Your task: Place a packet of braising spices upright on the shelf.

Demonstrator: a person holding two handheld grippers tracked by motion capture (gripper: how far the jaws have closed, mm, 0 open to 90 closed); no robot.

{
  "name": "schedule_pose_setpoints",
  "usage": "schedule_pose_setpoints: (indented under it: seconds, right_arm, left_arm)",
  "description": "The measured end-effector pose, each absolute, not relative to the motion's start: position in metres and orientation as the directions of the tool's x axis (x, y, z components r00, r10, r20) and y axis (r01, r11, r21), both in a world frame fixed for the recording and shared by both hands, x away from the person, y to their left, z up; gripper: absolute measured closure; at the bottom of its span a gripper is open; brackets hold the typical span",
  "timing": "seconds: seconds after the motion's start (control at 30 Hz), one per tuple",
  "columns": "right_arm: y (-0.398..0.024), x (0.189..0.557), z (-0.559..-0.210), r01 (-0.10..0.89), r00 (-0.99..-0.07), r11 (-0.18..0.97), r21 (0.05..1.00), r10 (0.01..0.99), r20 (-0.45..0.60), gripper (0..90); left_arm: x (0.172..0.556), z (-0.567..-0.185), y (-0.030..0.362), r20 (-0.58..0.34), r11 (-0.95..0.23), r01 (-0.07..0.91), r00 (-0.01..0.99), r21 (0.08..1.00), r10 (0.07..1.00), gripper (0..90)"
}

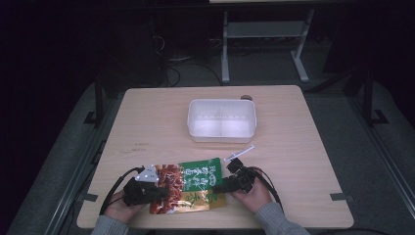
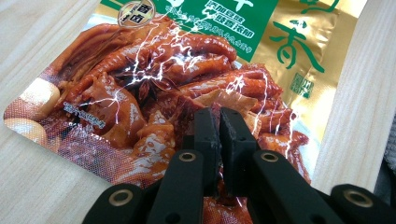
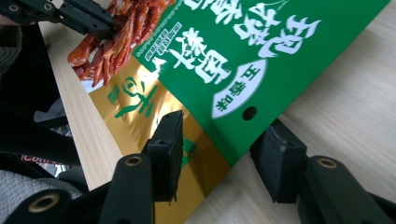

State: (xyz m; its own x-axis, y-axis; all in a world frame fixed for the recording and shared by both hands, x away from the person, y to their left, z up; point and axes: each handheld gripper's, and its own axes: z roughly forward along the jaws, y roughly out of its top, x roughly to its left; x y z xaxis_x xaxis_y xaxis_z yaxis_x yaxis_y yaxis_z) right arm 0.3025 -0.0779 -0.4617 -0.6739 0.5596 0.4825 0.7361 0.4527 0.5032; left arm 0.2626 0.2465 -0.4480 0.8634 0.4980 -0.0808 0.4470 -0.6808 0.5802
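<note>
pouch (image 1: 192, 186) flat at near table (image 1: 147, 117) edge. left gripper (image 2: 218, 122) clamped on its picture end, likely pinning it. right gripper (image 3: 219, 144) spread wide astride green top corner, seemingly lined up to pinch. tub (image 1: 221, 119) beyond, waiting.

Snack packets: one, a green, gold and red foil packet (image 1: 192, 185) lying at the near edge of the surface (image 1: 147, 122).
White containers: one, a plastic tub (image 1: 221, 120) on the far half of the surface, split into two compartments.
Thin white sticks: one (image 1: 239, 153), lying between the tub and the packet; too small to tell what it is.
Tongs: two, the left tongs (image 1: 157, 188) and the right tongs (image 1: 226, 184), one at each end of the packet.
Hands: two, a left hand (image 1: 122, 209) and a right hand (image 1: 252, 197), each holding one pair of tongs.
Surfaces: one, of pale wood.
</note>
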Motion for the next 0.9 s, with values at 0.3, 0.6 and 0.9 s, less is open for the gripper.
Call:
schedule_pose_setpoints:
  seconds: [0.3,0.6,0.9]
  right_arm:
    - [-0.073,0.304,-0.463,0.746,-0.663,0.432,0.507,0.555,0.503,74.6]
    - [-0.072,0.306,-0.463,0.752,-0.655,0.414,0.512,0.550,0.517,85.8]
    - [-0.078,0.306,-0.454,0.748,-0.657,0.383,0.542,0.537,0.528,89.6]
  left_arm:
    - [0.262,-0.447,0.245,-0.076,-0.684,0.440,0.866,0.581,0.494,82.9]
    - [0.261,-0.443,0.250,-0.060,-0.660,0.441,0.855,0.608,0.515,77.8]
    - [0.261,-0.440,0.257,-0.053,-0.623,0.454,0.832,0.638,0.552,68.1]
